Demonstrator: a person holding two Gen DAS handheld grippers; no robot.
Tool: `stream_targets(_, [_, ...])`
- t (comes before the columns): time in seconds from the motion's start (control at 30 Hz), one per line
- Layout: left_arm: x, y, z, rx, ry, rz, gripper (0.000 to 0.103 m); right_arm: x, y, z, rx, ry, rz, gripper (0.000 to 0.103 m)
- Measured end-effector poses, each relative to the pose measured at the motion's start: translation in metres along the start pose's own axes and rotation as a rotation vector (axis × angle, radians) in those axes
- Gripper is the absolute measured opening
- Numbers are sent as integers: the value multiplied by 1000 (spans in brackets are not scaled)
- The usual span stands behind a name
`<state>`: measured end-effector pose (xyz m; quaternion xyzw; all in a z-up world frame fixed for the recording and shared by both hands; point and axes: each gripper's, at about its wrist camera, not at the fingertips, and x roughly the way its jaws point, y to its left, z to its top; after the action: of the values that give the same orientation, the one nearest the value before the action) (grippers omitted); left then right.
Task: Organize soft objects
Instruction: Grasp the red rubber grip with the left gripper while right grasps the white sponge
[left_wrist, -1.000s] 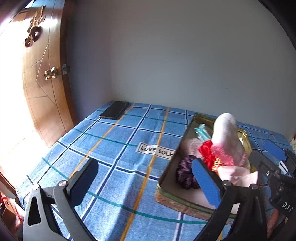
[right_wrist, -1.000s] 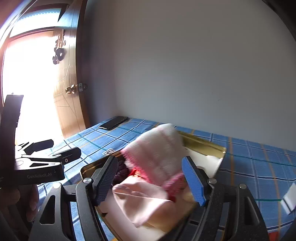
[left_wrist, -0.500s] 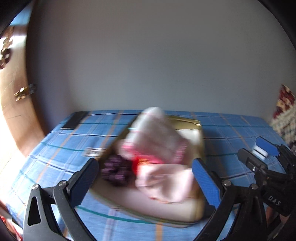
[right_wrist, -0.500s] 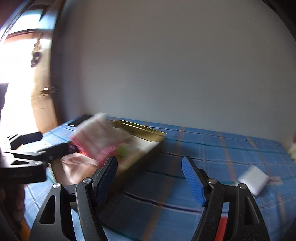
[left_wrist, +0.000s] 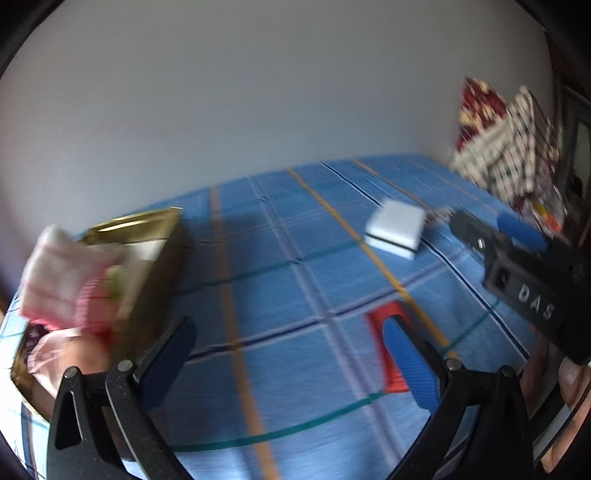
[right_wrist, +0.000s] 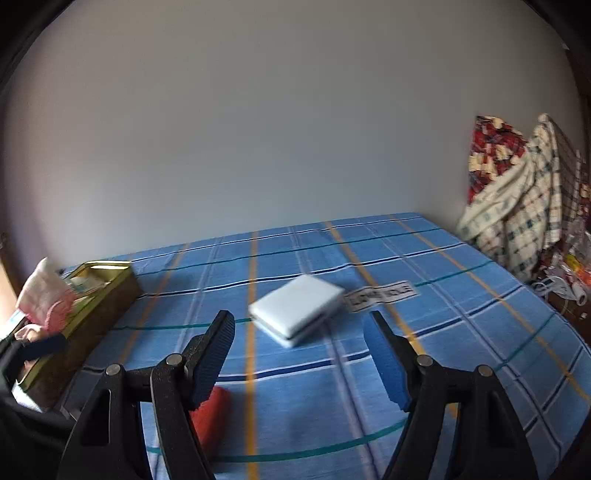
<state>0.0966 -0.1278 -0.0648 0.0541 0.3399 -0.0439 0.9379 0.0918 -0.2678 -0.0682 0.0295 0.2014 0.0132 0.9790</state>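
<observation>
Gold tin (right_wrist: 110, 291) is seen as glossy metal, filled with soft pink and white cloth items (left_wrist: 62, 280). Bedsheet (right_wrist: 369, 369) is woven matt cloth, blue check; white block (right_wrist: 295, 310) looks smooth and matt. Gripper pads (right_wrist: 384, 365) are textured blue, frames matt black plastic.

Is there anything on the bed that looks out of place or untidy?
Yes. The gold tin at the left is overfilled: a pink and white cloth rises well above its rim. A white sponge and a red object lie loose on the blue plaid sheet, outside the tin.
</observation>
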Motion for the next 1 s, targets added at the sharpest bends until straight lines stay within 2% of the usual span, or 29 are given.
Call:
stream_targets(0.13, [16,-31,2,38,64,-56,101,2,-14,0,21,16,-27,74])
stream_targets(0.27, [33,-44,-1,72,150,-75,86,4,-24,3,43,18,-29,74])
stream_targets(0.33, [42,-46,-2,66,188,-88,83,8,-27,3,50,21,-25,74])
stream_targets(0.43, [44,-44,-3,53,201,-107,77,10,-30,3,60,25,-19,74])
stream_targets(0.5, [43,-45,-4,57,203,-152,59,11,-29,4,59,27,-16,74])
stream_targets(0.53, [42,-45,-3,65,198,-164,43,12,-28,3,58,30,-14,74])
stream_targets(0.6, [40,-47,-3,88,192,-171,41,16,-27,4,58,40,-2,74])
stream_targets(0.7, [38,-39,-6,84,183,-206,38,23,-24,5,64,62,15,74])
stream_targets(0.8, [36,-25,-6,60,172,-208,37,32,-22,6,70,85,20,74])
stream_targets(0.9, [36,-5,2,26,130,-166,37,43,-18,10,72,111,23,74])
stream_targets(1.0, [33,17,10,3,75,-92,37,56,-11,15,73,141,28,74])
